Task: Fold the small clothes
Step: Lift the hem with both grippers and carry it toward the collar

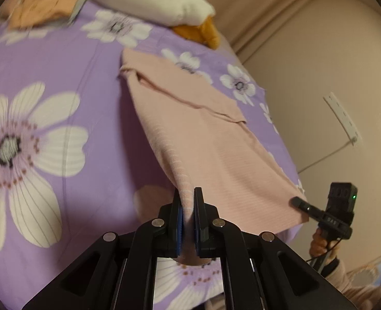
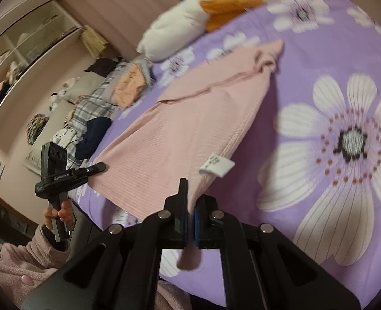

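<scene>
A pink ribbed garment (image 1: 203, 134) lies stretched over the purple flowered bedsheet (image 1: 61, 77), its far part folded over with a sleeve on top. My left gripper (image 1: 187, 206) is shut on one near corner of the garment's hem and lifts it off the bed. My right gripper (image 2: 191, 204) is shut on the other near corner, close to a white care label (image 2: 217, 166). The garment also shows in the right wrist view (image 2: 185, 129). Each gripper shows in the other's view, the right (image 1: 300, 202) and the left (image 2: 98, 167), pinching the hem.
A white and orange plush toy (image 1: 164, 2) lies at the head of the bed. A folded orange cloth (image 1: 45, 2) sits at the far left. A heap of other clothes (image 2: 97, 103) lies beside the bed. A wall (image 1: 319, 51) runs along the right.
</scene>
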